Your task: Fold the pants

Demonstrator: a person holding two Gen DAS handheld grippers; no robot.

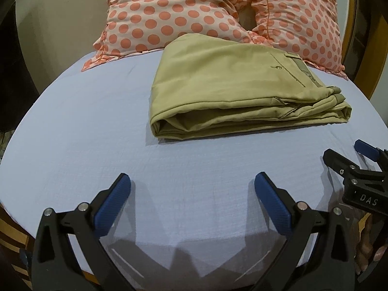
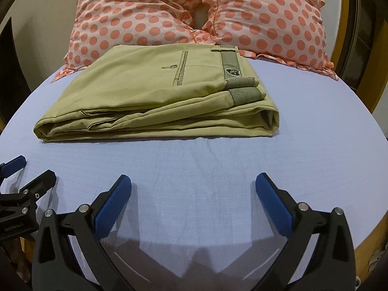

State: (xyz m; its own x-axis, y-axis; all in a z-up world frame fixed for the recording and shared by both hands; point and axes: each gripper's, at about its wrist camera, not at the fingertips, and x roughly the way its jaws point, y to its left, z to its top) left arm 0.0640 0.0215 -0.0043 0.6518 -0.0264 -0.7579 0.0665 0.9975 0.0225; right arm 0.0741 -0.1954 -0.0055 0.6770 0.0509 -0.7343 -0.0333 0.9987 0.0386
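Khaki pants (image 1: 232,87) lie folded in a flat rectangular stack on the light blue bed sheet (image 1: 97,121), waistband to the right, back pocket up. They also show in the right wrist view (image 2: 155,97). My left gripper (image 1: 192,184) is open and empty, low over the sheet, well in front of the pants. My right gripper (image 2: 193,184) is open and empty, likewise in front of the pants. The right gripper shows at the left view's right edge (image 1: 344,155); the left gripper shows at the right view's left edge (image 2: 31,169).
Two pink pillows with orange polka dots (image 1: 169,17) (image 2: 266,17) stand behind the pants against the wall. A wooden bed frame (image 2: 378,92) runs along the right side. The sheet (image 2: 303,133) spreads around the pants.
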